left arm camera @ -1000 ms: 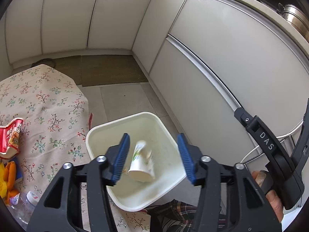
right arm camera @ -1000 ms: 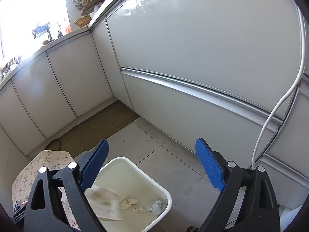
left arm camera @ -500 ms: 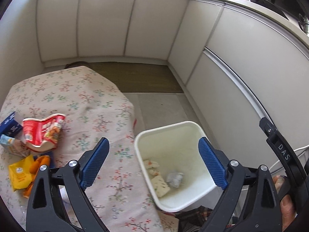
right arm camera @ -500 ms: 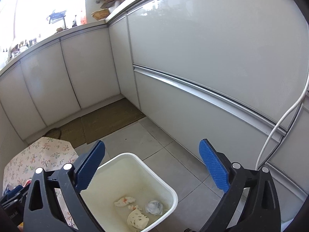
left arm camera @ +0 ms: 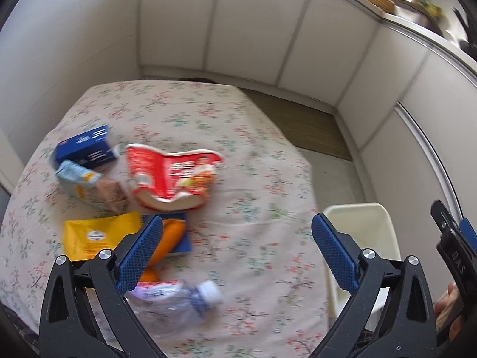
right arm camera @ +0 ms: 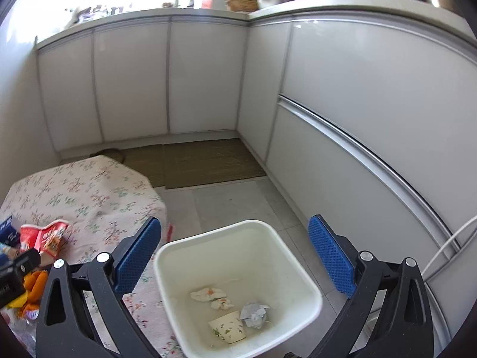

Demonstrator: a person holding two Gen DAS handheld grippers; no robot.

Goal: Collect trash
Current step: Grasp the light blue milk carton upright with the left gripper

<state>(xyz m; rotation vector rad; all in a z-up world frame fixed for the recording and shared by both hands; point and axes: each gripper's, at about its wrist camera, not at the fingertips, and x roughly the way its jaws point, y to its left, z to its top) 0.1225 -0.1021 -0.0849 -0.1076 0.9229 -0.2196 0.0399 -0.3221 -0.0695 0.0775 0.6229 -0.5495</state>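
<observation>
My left gripper (left arm camera: 235, 250) hangs over the flowered tablecloth (left arm camera: 253, 161), its jaws opening with nothing between them. Under it lie a red snack bag (left arm camera: 173, 176), a blue box (left arm camera: 83, 146), a pale blue carton (left arm camera: 89, 188), a yellow packet (left arm camera: 95, 235), an orange wrapper (left arm camera: 170, 238) and a clear plastic bottle (left arm camera: 179, 298). My right gripper (right arm camera: 235, 253) stands open and empty above the white bin (right arm camera: 298, 268). In the bin rest a paper cup (right arm camera: 228, 325), a grey paper ball (right arm camera: 253, 314) and white tissues (right arm camera: 208, 294).
The bin (left arm camera: 357, 223) stands on grey floor tiles at the table's right edge. White cabinets (right arm camera: 357, 119) wrap the corner behind, with a brown mat (right arm camera: 202, 161) at their foot. A white cable (right arm camera: 447, 244) hangs at the right. A person's fingers (left arm camera: 447, 301) show at the right edge.
The paper cup dropped from my left gripper into the bin and the jaws spread wide. Both views have swung left; the left gripper went from over the bin to over the table's trash.
</observation>
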